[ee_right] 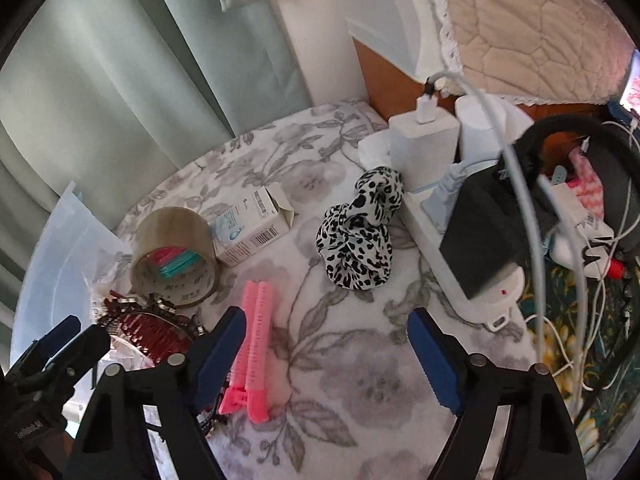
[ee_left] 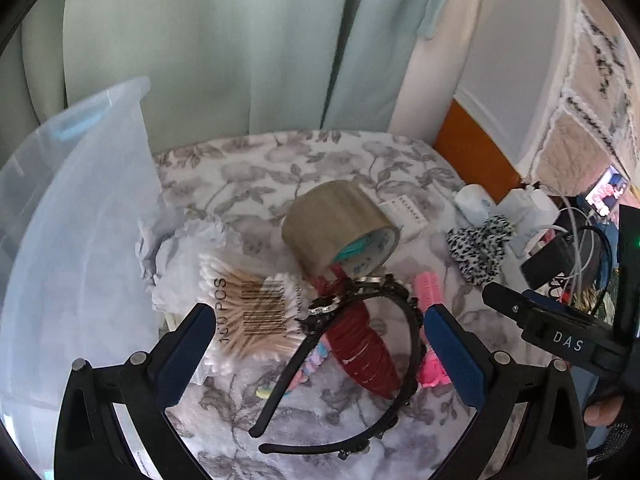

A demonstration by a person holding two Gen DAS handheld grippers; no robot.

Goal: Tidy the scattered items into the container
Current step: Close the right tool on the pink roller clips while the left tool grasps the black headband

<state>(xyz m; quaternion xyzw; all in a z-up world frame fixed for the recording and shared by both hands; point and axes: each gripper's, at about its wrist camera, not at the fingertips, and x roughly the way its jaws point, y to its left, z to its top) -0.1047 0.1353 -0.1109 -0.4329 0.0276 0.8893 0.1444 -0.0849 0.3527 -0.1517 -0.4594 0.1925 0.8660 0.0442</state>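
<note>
Tidying barely begun: beside your tape roll [ee_left: 340, 228], cotton swabs [ee_left: 248, 316], headband [ee_left: 360, 360], pink clips [ee_right: 252, 352] and scrunchie [ee_right: 360, 232] lie outside the container [ee_left: 80, 200]; both grippers' fingers [ee_left: 188, 360] [ee_right: 224, 344] gape empty.

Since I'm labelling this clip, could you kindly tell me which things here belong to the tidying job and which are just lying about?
For the job:
clear plastic bin
tape roll
cotton swabs
black headband
red comb
pink clips
spotted scrunchie
small carton

Just lying about:
power strip
white charger
cables
curtain
</note>
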